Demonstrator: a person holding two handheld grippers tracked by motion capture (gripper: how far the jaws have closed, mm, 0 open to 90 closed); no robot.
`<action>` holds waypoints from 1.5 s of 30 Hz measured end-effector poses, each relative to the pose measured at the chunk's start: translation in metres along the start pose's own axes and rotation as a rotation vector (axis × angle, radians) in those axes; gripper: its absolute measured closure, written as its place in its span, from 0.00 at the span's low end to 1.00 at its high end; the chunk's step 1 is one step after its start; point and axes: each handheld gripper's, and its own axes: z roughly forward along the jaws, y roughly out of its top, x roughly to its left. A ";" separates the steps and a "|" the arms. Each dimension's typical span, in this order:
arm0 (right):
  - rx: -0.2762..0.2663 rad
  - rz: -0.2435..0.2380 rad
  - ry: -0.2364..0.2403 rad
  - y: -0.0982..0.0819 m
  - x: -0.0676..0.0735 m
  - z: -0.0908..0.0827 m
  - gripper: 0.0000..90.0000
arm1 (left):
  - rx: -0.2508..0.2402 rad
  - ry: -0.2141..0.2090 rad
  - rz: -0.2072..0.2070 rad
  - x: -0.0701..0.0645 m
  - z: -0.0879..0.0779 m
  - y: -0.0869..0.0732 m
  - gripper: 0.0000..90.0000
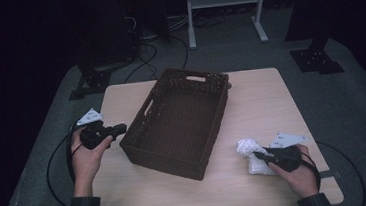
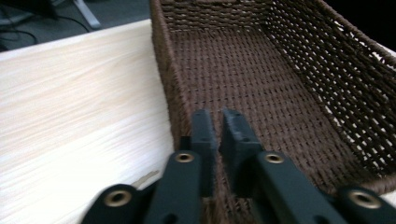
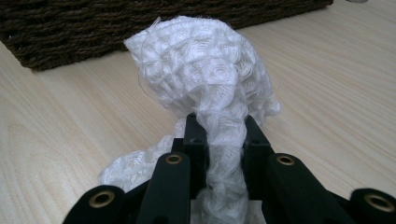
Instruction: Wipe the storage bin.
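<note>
The white cloth [image 3: 205, 70] is pinched fast in the right gripper [image 3: 219, 126] but not yet placed in the empty basket [image 1: 146, 111], while the left gripper [image 2: 218, 126] is closed on nothing.

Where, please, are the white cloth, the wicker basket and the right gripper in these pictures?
white cloth [image 3: 201, 60], right gripper view, on its bunched upper part.
wicker basket [image 1: 144, 114], high view, on its left wall.
right gripper [image 1: 262, 155], high view, at the tips of its jaws, shut on the cloth.
</note>
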 end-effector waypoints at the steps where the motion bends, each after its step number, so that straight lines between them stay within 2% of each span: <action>1: -0.001 0.000 -0.001 0.000 0.000 0.000 0.85 | -0.002 0.006 -0.006 0.001 -0.003 -0.002 1.00; 5: -0.001 -0.001 -0.002 0.000 0.000 0.000 0.85 | 0.017 0.024 -0.007 0.005 -0.007 -0.010 1.00; 10: 0.000 -0.001 -0.004 -0.001 0.000 -0.001 0.85 | 0.018 0.022 -0.018 0.009 -0.011 -0.021 1.00; 15: -0.001 0.002 -0.008 -0.002 -0.001 -0.002 0.85 | 0.018 -0.007 -0.026 0.010 -0.014 -0.030 1.00; 19: -0.003 0.001 -0.014 -0.002 -0.002 -0.004 0.85 | 0.030 -0.039 -0.012 0.008 -0.010 -0.033 1.00; 26: -0.003 0.005 -0.024 -0.003 -0.003 -0.005 0.85 | 0.037 -0.052 0.000 0.006 -0.010 -0.034 1.00; 30: -0.001 0.014 -0.030 -0.003 -0.005 -0.006 0.85 | 0.032 -0.067 0.009 0.001 -0.010 -0.035 1.00; 36: -0.002 0.020 -0.041 -0.006 -0.009 -0.010 0.85 | 0.022 -0.125 0.021 -0.009 -0.010 -0.037 1.00; 45: 0.002 0.042 -0.060 -0.011 -0.015 -0.016 0.85 | 0.023 -0.206 0.071 -0.037 -0.004 -0.033 1.00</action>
